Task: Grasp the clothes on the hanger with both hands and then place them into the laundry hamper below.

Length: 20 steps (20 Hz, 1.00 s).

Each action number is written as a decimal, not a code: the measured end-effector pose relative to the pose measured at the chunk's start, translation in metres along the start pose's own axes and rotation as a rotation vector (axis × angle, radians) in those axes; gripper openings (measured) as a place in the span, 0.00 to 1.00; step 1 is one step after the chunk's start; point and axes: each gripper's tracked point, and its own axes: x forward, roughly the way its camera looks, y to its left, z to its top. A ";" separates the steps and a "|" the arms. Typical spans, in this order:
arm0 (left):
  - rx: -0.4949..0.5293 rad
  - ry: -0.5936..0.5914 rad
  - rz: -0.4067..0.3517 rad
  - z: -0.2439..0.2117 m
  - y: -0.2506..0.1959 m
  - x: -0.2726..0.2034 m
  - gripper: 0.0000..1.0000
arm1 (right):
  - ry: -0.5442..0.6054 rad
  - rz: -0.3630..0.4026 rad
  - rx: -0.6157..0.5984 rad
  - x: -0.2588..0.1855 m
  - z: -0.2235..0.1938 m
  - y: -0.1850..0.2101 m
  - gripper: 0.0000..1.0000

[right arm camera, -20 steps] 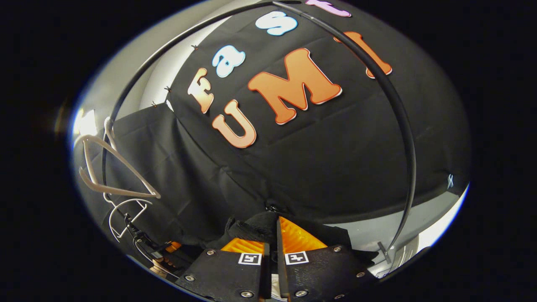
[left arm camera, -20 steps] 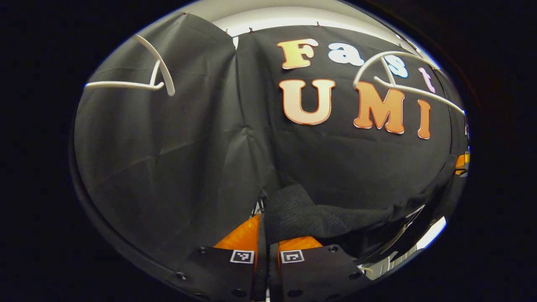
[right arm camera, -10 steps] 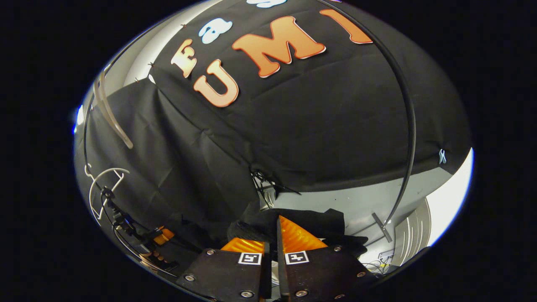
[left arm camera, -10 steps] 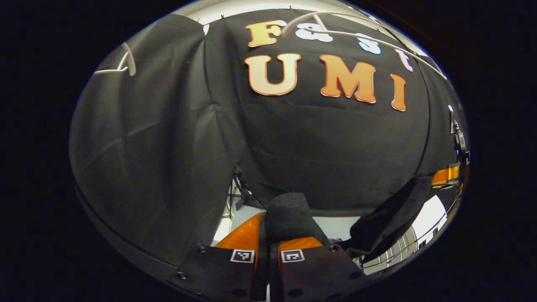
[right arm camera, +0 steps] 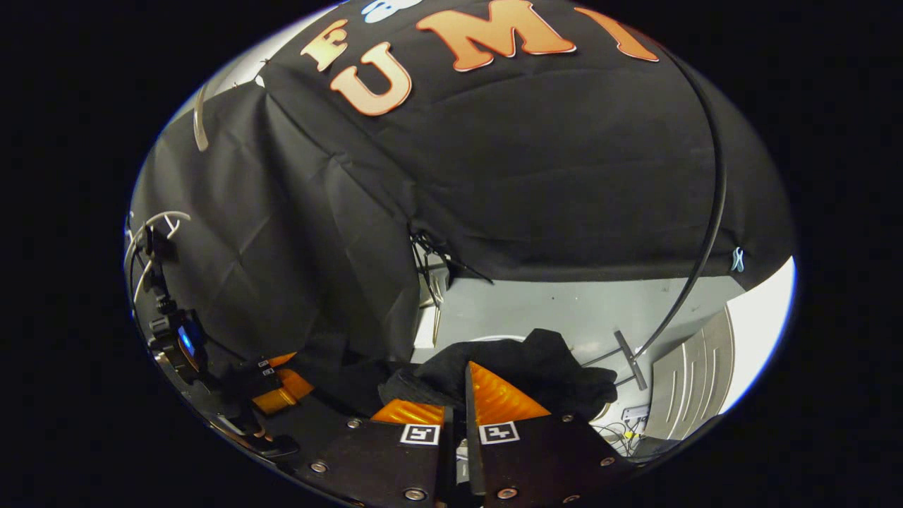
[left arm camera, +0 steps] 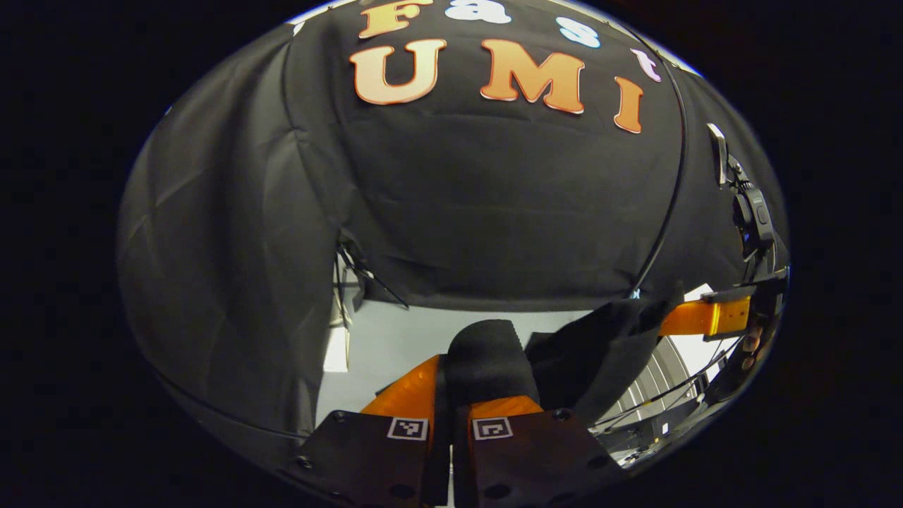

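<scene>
A black garment [left arm camera: 487,349] is pinched in my left gripper [left arm camera: 451,384], which is shut on a bunched fold of it. The cloth stretches right toward my right gripper [left arm camera: 705,317], seen far off with a hand behind it. In the right gripper view the same black garment [right arm camera: 508,363] bulges over the fingers of my right gripper [right arm camera: 458,395], shut on it. My left gripper [right arm camera: 279,388] shows at lower left, with the cloth sagging between the two. An empty white hanger [right arm camera: 200,120] hangs at upper left.
A black rail pole [right arm camera: 712,204] curves down the right side to a foot on the grey floor [right arm camera: 536,307]. A pale ribbed panel [right arm camera: 691,374] stands at lower right. Cables [right arm camera: 427,261] hang below the black wall cloth.
Both grippers have come down with the garment still held. The white hangers have slid up and away, and the grey floor under the wall cloth has come into sight.
</scene>
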 end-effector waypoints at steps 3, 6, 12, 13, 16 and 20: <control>-0.002 0.066 -0.001 -0.025 -0.003 0.015 0.10 | 0.074 -0.036 -0.006 0.027 -0.035 -0.004 0.06; -0.015 0.134 0.016 -0.055 0.001 0.031 0.07 | 0.127 -0.095 0.003 0.042 -0.061 -0.018 0.06; -0.043 0.255 0.100 -0.103 0.028 0.048 0.09 | 0.222 -0.236 -0.028 0.061 -0.098 -0.054 0.11; -0.055 0.263 0.099 -0.109 0.027 0.051 0.10 | 0.228 -0.246 -0.036 0.063 -0.099 -0.056 0.11; -0.058 0.283 0.106 -0.117 0.035 0.046 0.12 | 0.244 -0.293 -0.043 0.060 -0.104 -0.061 0.13; -0.068 0.286 0.107 -0.116 0.038 0.042 0.53 | 0.245 -0.315 -0.020 0.061 -0.106 -0.067 0.29</control>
